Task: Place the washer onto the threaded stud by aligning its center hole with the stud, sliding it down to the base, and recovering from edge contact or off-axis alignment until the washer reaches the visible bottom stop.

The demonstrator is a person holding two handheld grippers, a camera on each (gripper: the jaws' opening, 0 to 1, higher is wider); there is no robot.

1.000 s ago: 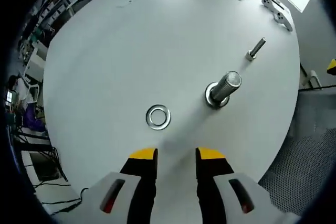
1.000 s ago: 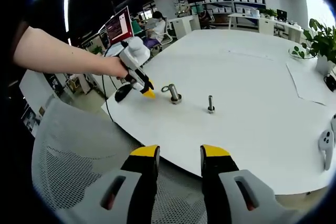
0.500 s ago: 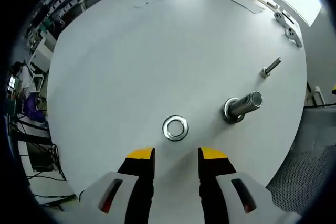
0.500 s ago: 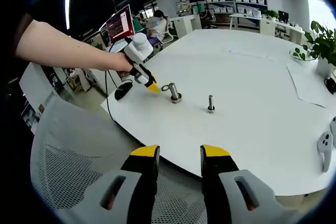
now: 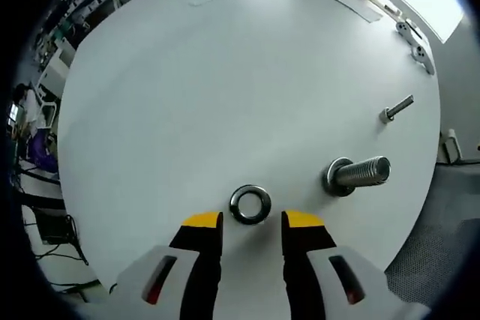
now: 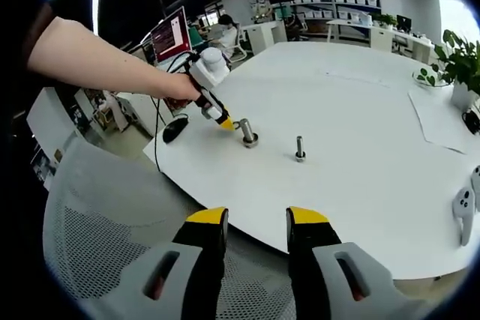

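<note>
Reaching for the flat, shiny steel washer [image 5: 250,204], the left gripper [image 5: 251,220] has its two yellow-tipped jaws spread apart and holding nothing, with the washer lying on the round white table [image 5: 225,73] just ahead of the tips and roughly centred between them. The large threaded steel stud [image 5: 358,174] stands on its wide round base to one side of the washer, apart from it, and a smaller slim steel bolt [image 5: 395,109] stands farther from the washer, beyond the stud. In the right gripper view the same left gripper [image 6: 223,121], held in a person's hand [image 6: 180,88], points down at the table just beside the stud [image 6: 247,132], while the right gripper [image 6: 255,219] hangs well away from the washer, off the table edge above a grey mesh chair [image 6: 112,222], its jaws parted and empty. The step in hand is judged to be the approach to the pick: the washer is not yet grasped and nothing sits on the stud. The next move calls for lowering the jaws around the washer's rim, closing on its edge, lifting it, then carrying it over the stud's tip with the centre hole kept square to the stud's axis.
</note>
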